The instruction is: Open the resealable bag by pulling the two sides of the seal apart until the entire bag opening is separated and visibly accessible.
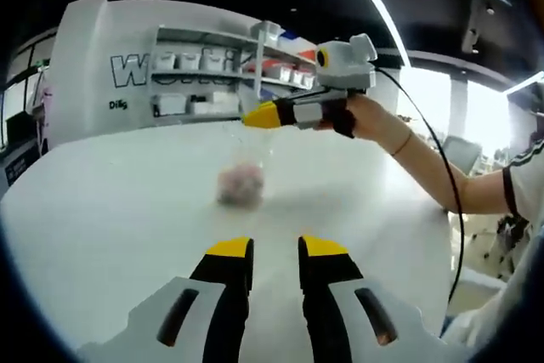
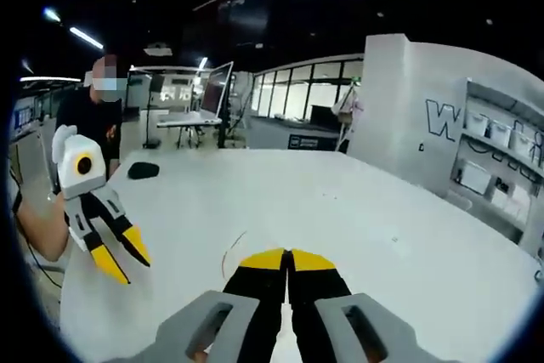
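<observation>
Presently, entry as recorded.

Item: resealable bag (image 1: 245, 172), clear, with a pinkish mass in its lower part. It stood upright on the white table (image 1: 110, 210), its base resting on the surface, its top edge rising to the yellow tips of the right gripper (image 1: 259, 116).

Right gripper: in the left gripper view it reached in from the right, held in a person's hand (image 1: 361, 116), its tips drawn together at the bag's upper edge. In the right gripper view (image 2: 287, 258) its own jaws stood closed, with a thin curved edge of clear film (image 2: 231, 252) just beside them; the grip appeared to be on the bag's top, one side of the seal by judgement.

Left gripper (image 1: 276, 248): jaws slightly apart, holding nothing, well short of the bag. In the right gripper view it hung at the left (image 2: 123, 265), tips parted.

Progress: early. One side appeared secured; the other side was not yet taken. Whether any of the seal was already parted could not be told, the film being too clear and blurred. Pulling the sides apart along the whole opening remained to be done.
</observation>
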Motion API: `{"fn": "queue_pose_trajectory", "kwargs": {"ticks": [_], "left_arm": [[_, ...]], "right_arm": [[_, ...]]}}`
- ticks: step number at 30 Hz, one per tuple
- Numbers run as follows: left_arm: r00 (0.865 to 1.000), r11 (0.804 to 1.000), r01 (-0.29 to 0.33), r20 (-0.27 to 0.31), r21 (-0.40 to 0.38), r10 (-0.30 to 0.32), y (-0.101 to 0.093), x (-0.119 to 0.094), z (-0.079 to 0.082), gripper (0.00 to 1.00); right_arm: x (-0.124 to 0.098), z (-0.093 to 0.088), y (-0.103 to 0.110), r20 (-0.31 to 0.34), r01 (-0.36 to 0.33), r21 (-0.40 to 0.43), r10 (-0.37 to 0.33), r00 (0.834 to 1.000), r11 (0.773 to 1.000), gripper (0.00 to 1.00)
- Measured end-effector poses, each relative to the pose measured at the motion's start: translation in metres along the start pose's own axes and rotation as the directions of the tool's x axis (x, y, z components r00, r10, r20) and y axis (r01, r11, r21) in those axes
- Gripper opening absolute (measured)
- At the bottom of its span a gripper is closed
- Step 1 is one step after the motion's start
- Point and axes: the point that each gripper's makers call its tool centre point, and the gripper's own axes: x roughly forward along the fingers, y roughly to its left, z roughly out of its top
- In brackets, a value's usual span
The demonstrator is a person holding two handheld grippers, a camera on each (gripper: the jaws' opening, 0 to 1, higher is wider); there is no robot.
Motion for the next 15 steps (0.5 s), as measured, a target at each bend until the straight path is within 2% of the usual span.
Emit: {"fn": "queue_pose_trajectory", "kwargs": {"ticks": [15], "left_arm": [[1.0,1.0,-0.004,0.007,-0.005,0.004,0.0005,0.0006,0.0002,0.22]], "right_arm": [[-0.0034,-0.0044,0.0026,0.005,-0.018,0.005,0.017,1.0,1.0,0.0]]}}
